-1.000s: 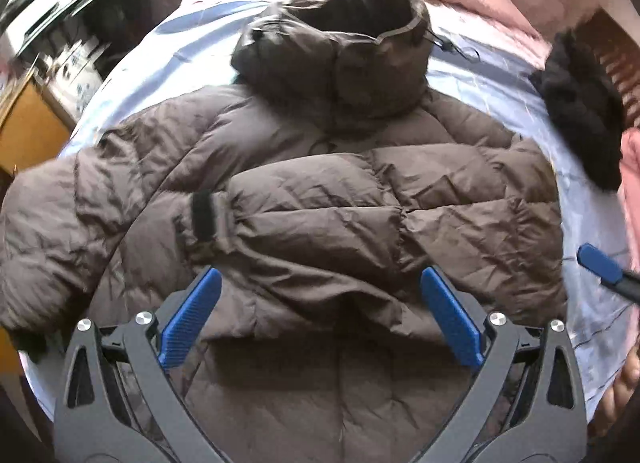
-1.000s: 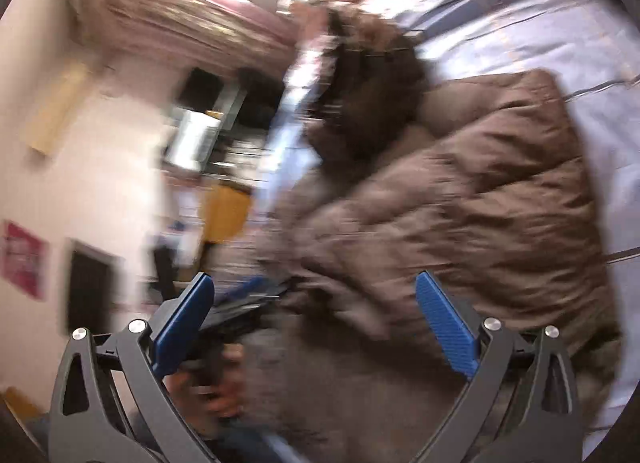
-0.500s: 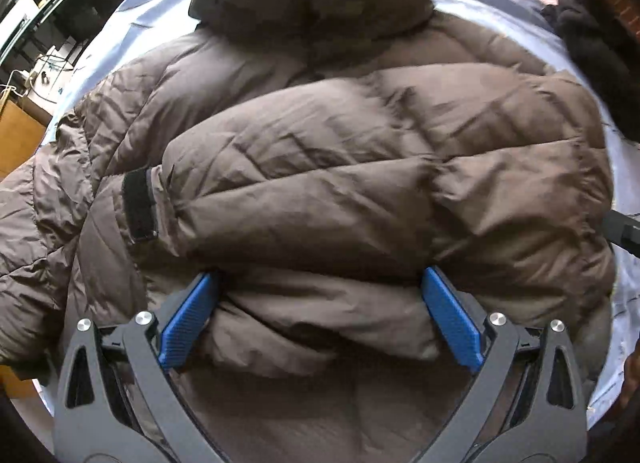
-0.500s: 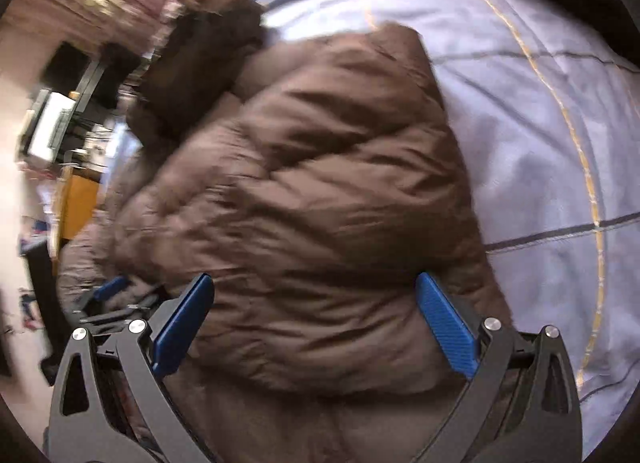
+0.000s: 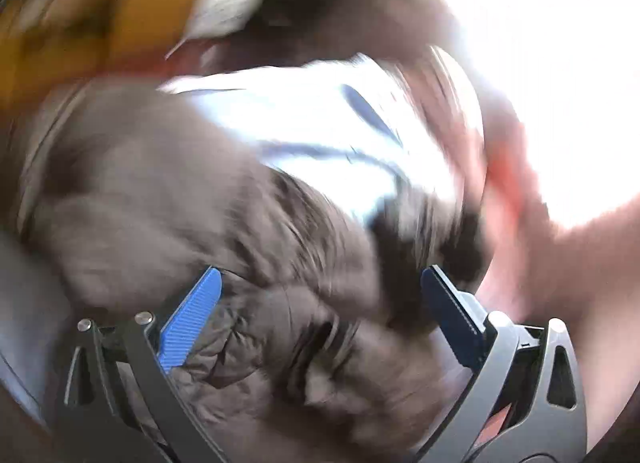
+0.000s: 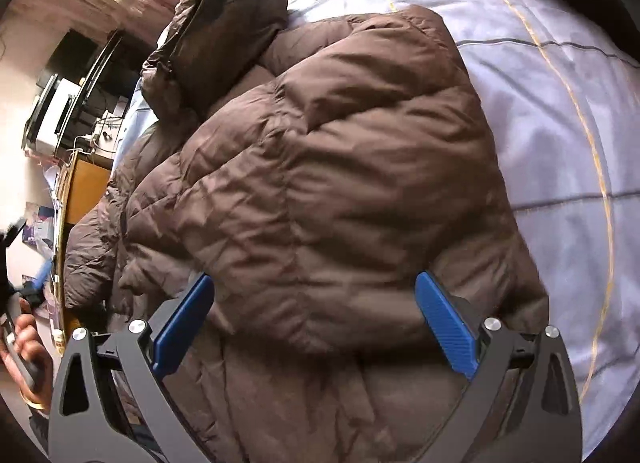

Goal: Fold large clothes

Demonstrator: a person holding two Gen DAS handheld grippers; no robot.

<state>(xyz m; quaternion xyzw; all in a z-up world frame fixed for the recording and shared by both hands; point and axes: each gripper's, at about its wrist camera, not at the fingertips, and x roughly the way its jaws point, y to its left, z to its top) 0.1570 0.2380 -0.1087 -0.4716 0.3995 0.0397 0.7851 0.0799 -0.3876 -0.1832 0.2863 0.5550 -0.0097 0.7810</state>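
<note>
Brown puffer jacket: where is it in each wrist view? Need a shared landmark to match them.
Left wrist: brown puffer jacket fills the lower left, badly motion-blurred, running under the open tongs.
Right wrist: it fills the centre, sharp, hood at upper left.
Shared landmark: the pale blue bedsheet beyond the jacket.

Right claw (image 6: 314,323) with dark grey frame and blue ribbed pads, jaws spread wide, left claw (image 5: 320,309) of the same build, jaws likewise wide apart, its view heavily blurred, person's hand (image 6: 24,359) gripping the left claw's handle, seen at the right view's left edge
</note>
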